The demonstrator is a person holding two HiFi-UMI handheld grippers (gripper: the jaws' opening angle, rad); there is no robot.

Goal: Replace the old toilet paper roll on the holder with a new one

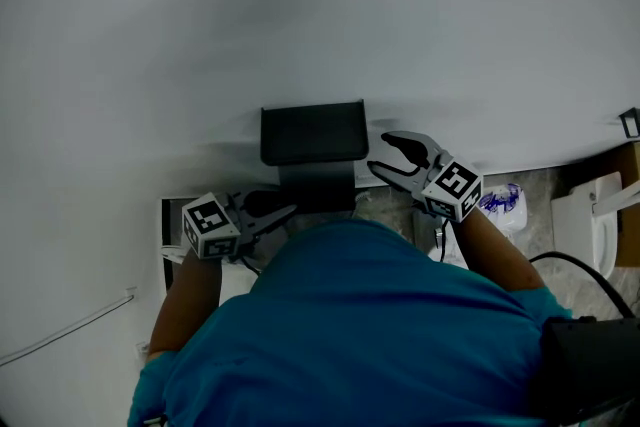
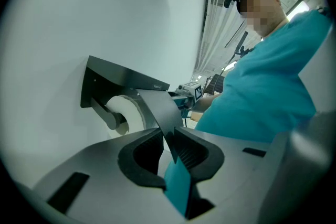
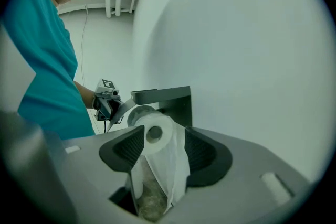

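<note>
A black toilet paper holder [image 1: 312, 133] is fixed to the white wall, with a white roll [image 2: 131, 113] on its spindle. My left gripper [image 1: 285, 212] is shut on the holder's thin grey cover flap [image 2: 160, 110] and holds it away from the roll. My right gripper [image 1: 385, 158] stands at the holder's right end with its jaws wide open. In the right gripper view the roll [image 3: 157, 131] shows end-on between the two pads, core hole toward me, and a loose tail of paper [image 3: 168, 176] hangs down. The pads do not press on it.
A white toilet [image 1: 590, 215] stands at the far right, with a plastic bag with blue print [image 1: 503, 200] beside it. A thin cable [image 1: 70, 330] runs along the left. The person's teal shirt [image 1: 370, 335] fills the lower head view.
</note>
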